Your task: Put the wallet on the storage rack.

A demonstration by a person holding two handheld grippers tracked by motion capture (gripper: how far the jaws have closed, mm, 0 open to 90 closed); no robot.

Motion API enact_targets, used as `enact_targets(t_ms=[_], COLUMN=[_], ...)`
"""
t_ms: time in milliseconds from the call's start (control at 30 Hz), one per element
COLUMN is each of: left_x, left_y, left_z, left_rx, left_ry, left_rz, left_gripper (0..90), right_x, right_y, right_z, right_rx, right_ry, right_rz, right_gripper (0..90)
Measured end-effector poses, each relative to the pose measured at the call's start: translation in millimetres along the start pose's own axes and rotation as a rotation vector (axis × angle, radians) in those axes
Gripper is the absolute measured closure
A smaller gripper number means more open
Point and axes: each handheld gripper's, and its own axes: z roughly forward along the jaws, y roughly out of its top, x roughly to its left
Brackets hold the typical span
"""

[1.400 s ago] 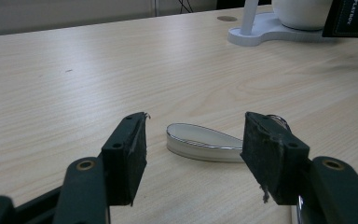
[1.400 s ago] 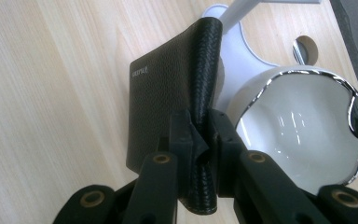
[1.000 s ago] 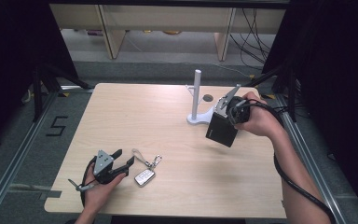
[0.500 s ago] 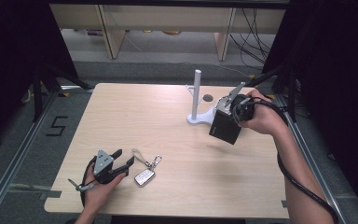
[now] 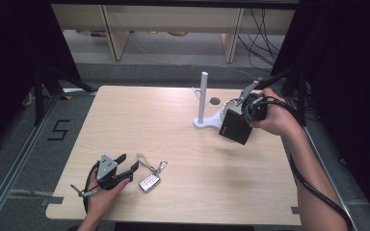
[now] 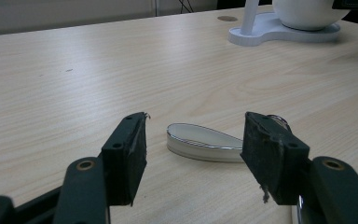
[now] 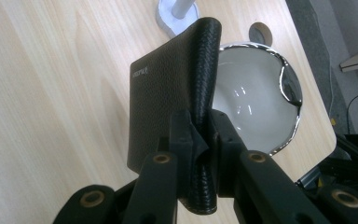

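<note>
A black leather wallet (image 5: pixel 235 127) hangs above the table's right side, and my right gripper (image 5: pixel 244 114) is shut on its folded edge. In the right gripper view the wallet (image 7: pixel 168 93) stands upright between the jaws of this gripper (image 7: pixel 198 123), just beside a white bowl (image 7: pixel 256 102) with a chrome rim. My left gripper (image 5: pixel 129 162) rests open near the front left. A car key fob (image 5: pixel 149 182) with a strap loop (image 5: pixel 147 162) lies just to its right. From the left gripper (image 6: pixel 196 128) the loop (image 6: pixel 205 142) lies on the table a little beyond the open jaws.
A white stand (image 5: pixel 203 96) with an upright post rises from a flat base (image 5: pixel 207 123) at the back right, and the bowl sits on that base. A round cable hole (image 5: pixel 215 101) lies behind it. The table's right edge runs close to my right hand.
My right gripper has carried the wallet a little to the right and farther back, toward the stand and bowl. The left gripper and the key fob have stayed put.
</note>
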Motion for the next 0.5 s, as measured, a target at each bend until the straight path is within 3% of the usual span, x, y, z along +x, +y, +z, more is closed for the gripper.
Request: enact_targets(t_ms=[400, 433, 500], left_x=[0.0, 0.0, 0.0], left_y=[0.0, -0.1, -0.1], left_z=[-0.1, -0.1, -0.2], left_rx=[-0.001, -0.001, -0.001], left_ry=[0.0, 0.0, 0.0], left_rz=[-0.001, -0.001, -0.002], left_gripper=[39.4, 39.5, 39.5], right_x=[-7.9, -10.9, -12.9], right_y=[1.2, 1.7, 2.3], right_z=[-7.8, -8.6, -9.7], right_rx=[-0.011, -0.014, -0.017], right_ry=[-0.038, -0.042, -0.048], right_rz=[0.022, 0.001, 0.006], right_gripper=[82.2, 82.2, 82.2])
